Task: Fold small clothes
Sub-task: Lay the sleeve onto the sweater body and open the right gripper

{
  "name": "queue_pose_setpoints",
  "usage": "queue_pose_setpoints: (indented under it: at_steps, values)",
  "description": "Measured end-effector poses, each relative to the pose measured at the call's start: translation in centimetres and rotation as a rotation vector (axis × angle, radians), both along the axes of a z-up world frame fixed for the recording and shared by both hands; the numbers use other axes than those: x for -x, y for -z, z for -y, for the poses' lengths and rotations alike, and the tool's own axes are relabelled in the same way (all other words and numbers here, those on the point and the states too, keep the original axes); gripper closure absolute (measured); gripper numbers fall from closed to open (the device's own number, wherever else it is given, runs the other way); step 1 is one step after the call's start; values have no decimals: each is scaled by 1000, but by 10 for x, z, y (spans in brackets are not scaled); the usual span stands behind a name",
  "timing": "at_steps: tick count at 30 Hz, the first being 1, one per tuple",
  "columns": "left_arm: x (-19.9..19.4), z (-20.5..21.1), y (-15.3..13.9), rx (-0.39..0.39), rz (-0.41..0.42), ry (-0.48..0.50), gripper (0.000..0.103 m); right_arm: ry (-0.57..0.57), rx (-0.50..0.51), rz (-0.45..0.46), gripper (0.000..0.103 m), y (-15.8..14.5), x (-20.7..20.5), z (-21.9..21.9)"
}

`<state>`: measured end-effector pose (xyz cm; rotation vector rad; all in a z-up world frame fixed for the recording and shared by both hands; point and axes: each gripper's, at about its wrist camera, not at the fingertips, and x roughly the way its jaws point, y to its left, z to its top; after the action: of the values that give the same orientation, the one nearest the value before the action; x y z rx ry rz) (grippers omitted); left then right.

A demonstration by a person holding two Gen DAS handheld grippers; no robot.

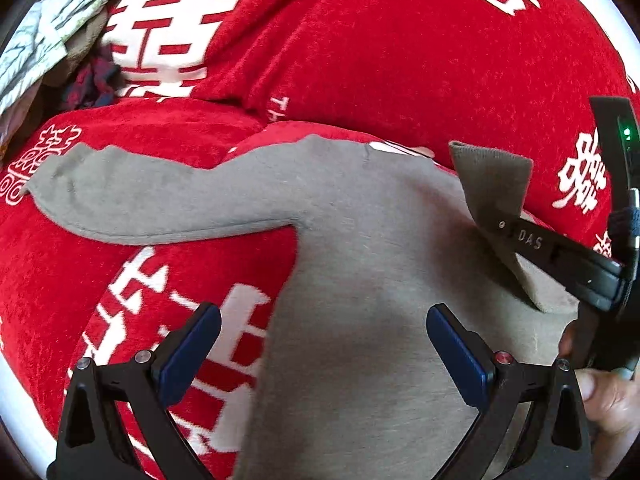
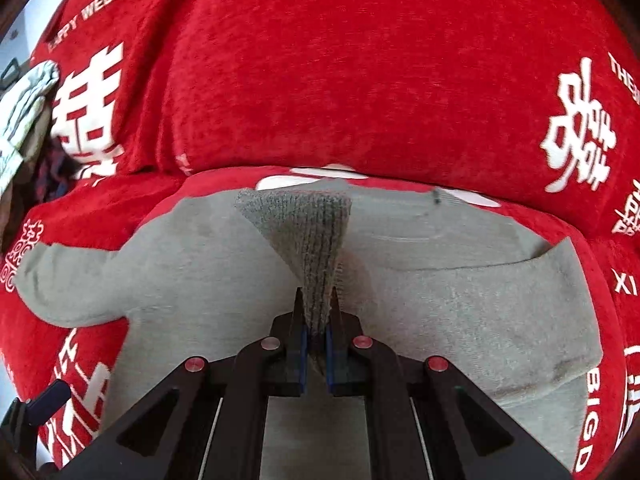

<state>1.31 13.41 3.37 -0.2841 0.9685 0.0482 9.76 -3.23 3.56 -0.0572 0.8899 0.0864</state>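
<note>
Your right claw (image 2: 316, 320) is clamped on the ribbed cuff (image 2: 304, 232) over the grey sweater (image 2: 440, 300), mid-frame. The other sleeve (image 1: 132, 200) stretches toward the left edge, nearer your left claw (image 1: 320, 352), whose jaws stand apart and empty.

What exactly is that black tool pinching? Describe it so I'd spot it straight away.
Find the red blanket with white lettering, then the grey sweater spread flat on it. The right gripper has its jaws shut on the ribbed cuff of one sleeve, lifted above the body; the other sleeve lies flat.

The sweater's (image 1: 360, 280) hem runs off the bottom edge; the clothes pile (image 1: 60, 40) at the blanket's (image 1: 360, 60) far-left edge is cut off.
</note>
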Motion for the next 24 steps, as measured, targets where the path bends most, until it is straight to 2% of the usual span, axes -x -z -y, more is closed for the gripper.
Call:
queue_pose_setpoints:
  at_steps: [8,24]
  values:
    - [5,-24,9,37,-22,-49,0,-40,20,-15,96,9,0,-27]
    - [7,-23,10,35,-22,-45,0,-88,31,-75,96,41,13,-40]
